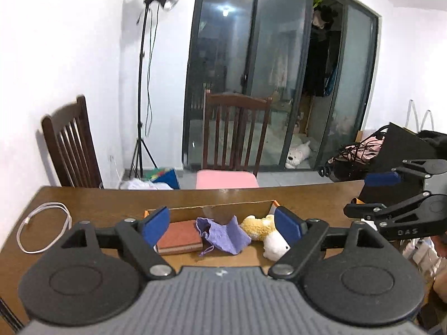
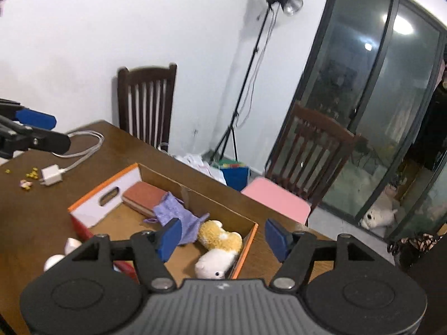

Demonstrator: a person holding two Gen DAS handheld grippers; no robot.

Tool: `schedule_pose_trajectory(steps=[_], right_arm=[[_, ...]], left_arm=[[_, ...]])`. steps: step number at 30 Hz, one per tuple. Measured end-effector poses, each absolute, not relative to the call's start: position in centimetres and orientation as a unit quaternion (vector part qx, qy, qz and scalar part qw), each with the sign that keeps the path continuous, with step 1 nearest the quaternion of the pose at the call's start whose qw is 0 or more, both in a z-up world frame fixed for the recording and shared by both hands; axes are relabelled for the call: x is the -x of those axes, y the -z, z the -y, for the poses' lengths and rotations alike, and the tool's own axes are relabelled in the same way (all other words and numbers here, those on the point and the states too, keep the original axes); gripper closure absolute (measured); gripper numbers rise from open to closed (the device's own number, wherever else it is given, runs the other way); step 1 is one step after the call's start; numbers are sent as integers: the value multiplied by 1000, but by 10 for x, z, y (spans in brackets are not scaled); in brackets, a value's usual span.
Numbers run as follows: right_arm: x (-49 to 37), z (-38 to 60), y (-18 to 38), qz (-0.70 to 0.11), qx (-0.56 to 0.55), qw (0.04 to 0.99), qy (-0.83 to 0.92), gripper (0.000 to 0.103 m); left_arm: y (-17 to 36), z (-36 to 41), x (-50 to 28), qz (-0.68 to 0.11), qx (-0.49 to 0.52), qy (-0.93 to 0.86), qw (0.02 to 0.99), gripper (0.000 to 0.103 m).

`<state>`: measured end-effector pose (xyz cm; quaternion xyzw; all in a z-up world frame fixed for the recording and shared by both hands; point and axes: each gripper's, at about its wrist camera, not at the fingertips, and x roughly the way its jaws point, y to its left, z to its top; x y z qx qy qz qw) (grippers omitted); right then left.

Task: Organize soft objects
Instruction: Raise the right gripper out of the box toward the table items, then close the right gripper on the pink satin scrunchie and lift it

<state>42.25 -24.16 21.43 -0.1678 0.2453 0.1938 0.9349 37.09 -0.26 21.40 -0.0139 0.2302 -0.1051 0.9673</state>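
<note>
An open cardboard box (image 2: 92, 201) with orange edges sits on the wooden table (image 2: 36, 223). Inside lie a red-brown book (image 2: 142, 195), a purple drawstring pouch (image 2: 178, 215) and a yellow-and-white plush toy (image 2: 220, 248). In the left wrist view the book (image 1: 178, 237), the pouch (image 1: 223, 234) and the plush (image 1: 265, 231) show between the fingers. My left gripper (image 1: 223, 226) is open and empty above the box's near side. My right gripper (image 2: 223, 237) is open and empty above the plush end of the box. Each gripper also shows in the other's view, the right one (image 1: 391, 195) and the left one (image 2: 36, 131).
A white charger with cable (image 2: 69, 162) and small yellow bits (image 2: 30, 174) lie on the table's left. White rounded objects (image 2: 56, 259) sit by the box's near corner. Two wooden chairs (image 1: 234, 136) stand behind the table, one with a pink cushion. A light stand (image 1: 145, 83) is by the wall.
</note>
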Motion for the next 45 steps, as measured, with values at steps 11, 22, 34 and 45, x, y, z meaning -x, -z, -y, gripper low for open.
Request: schedule_pose_trajectory(steps=[11, 22, 34, 45], right_arm=[[-264, 266, -139, -154, 85, 957, -230, 17], [-171, 288, -25, -209, 5, 952, -225, 13], [-225, 280, -7, -233, -33, 946, -223, 36], [-266, 225, 7, -257, 22, 924, -281, 81]], left_arm=[[-133, 14, -195, -113, -24, 90, 989, 0], [-51, 8, -116, -165, -21, 74, 983, 0], [-33, 26, -184, -212, -7, 83, 974, 0], [-19, 11, -215, -245, 19, 69, 967, 0]])
